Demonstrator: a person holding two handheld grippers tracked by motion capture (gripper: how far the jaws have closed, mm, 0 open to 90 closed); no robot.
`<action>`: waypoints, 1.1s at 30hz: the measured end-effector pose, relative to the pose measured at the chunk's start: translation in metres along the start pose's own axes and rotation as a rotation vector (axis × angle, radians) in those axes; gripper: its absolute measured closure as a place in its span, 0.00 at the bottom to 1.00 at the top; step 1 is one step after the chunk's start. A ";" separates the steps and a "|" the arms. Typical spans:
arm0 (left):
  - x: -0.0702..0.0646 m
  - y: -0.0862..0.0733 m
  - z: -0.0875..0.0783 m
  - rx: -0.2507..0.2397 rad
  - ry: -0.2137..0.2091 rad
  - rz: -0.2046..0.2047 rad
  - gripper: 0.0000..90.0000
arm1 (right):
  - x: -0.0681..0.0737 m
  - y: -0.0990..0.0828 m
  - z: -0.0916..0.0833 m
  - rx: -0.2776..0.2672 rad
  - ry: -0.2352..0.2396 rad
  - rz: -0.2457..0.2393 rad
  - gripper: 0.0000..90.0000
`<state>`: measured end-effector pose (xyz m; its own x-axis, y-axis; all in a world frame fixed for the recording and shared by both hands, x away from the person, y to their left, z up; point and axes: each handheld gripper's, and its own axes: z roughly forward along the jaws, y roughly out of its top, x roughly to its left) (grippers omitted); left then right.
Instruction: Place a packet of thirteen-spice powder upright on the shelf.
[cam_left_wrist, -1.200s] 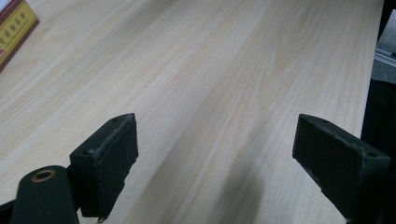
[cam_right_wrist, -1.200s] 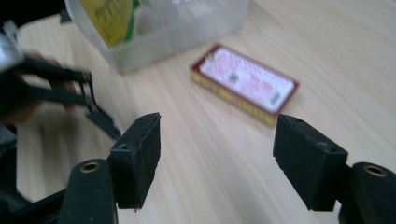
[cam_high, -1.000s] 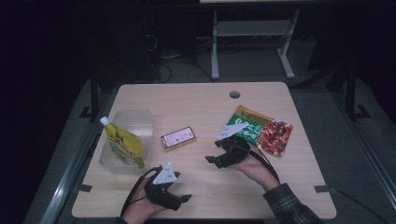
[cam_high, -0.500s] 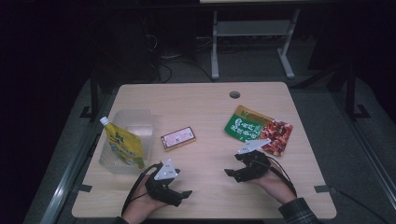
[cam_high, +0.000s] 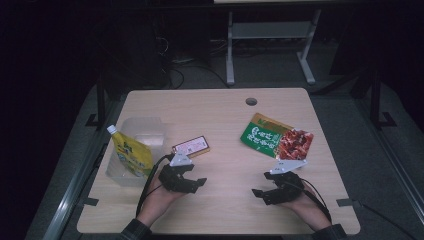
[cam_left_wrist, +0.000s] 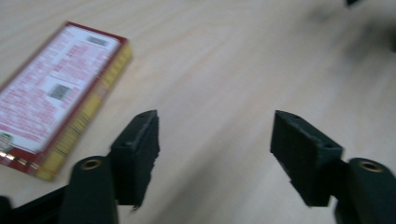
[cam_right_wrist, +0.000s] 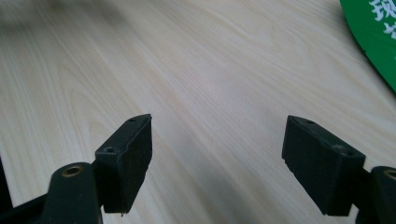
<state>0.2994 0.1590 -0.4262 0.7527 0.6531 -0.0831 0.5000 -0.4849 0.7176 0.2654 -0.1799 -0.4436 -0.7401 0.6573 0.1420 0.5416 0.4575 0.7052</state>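
Beside left claw (cam_high: 196, 183), red packet (cam_high: 190, 147) lengthwise up-right

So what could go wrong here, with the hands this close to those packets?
1. The left gripper, open, sits beside the small red packet; a slightly off approach could push the flat packet along the table instead of gripping it.
2. The yellow pouch leans at the clear tub; a nudge might topple it.
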 end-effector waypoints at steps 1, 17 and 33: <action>0.004 0.003 0.002 -0.010 0.013 -0.029 0.40 | 0.000 -0.002 -0.001 -0.004 0.005 -0.001 0.27; 0.059 0.049 0.035 -0.043 0.259 -0.153 1.00 | 0.003 -0.002 -0.003 -0.020 0.017 -0.033 0.27; 0.093 0.051 0.075 -0.018 0.323 -0.214 1.00 | 0.001 -0.004 -0.002 -0.012 0.018 -0.026 0.27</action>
<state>0.4270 0.1518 -0.4490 0.4569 0.8894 -0.0124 0.6217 -0.3093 0.7196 0.2619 -0.1818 -0.4450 -0.7608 0.6347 0.1356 0.5173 0.4668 0.7172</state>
